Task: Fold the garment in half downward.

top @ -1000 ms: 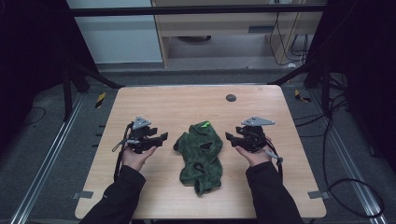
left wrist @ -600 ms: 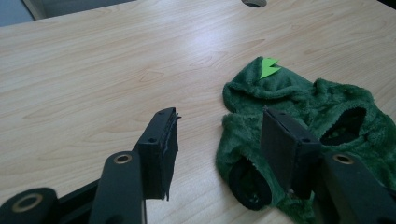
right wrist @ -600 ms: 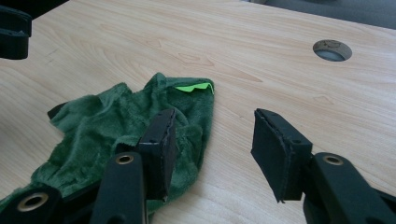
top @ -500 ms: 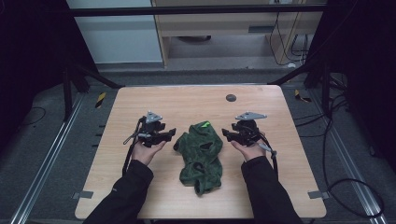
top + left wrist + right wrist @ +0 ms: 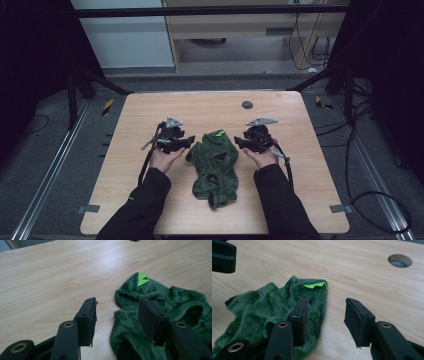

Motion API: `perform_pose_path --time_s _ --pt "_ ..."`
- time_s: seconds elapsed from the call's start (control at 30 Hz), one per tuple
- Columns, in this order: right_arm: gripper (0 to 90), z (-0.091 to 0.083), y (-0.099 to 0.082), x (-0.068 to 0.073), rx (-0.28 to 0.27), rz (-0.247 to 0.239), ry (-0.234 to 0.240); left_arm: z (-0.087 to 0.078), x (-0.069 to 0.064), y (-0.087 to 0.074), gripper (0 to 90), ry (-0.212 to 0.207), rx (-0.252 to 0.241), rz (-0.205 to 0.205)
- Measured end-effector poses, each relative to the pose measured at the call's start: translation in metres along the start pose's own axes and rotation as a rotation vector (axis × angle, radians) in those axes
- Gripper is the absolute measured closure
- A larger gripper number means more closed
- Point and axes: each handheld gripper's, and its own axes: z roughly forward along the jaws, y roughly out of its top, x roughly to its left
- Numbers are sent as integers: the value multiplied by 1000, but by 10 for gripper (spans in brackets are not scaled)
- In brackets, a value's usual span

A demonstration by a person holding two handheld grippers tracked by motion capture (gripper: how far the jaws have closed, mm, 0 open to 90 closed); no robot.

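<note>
Item: green fleece garment (image 5: 216, 165), plush, crumpled in a long heap, with a bright green jagged tag (image 5: 219, 133) at its far end. Location: middle of the tabletop (image 5: 130, 125), between both claws. Left claw (image 5: 189, 143): held low at the garment's left edge, jaws apart and just been closing (fleece beneath, nothing pinched). Right claw (image 5: 239, 143): mirrored at the right edge, jaws apart and likewise closing, empty.

The surface (image 5: 210, 107) is evenly lit from above in the high view, while its surroundings are left dark. The gripper views are brighter and sharp, with soft shadows cast.
</note>
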Motion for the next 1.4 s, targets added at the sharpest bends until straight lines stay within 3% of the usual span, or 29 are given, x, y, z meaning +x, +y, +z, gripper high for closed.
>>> perform_pose_path --time_s 0.4,0.77,1.4 --pt "557 25 -8 0 61 -6 5 29 4 -9 512 -7 81 -4" --pt "564 39 -14 1 93 -8 22 46 2 -14 540 -29 112 -5" --pt "690 56 -22 6 184 8 70 59 -2 -20 760 -75 182 -12"
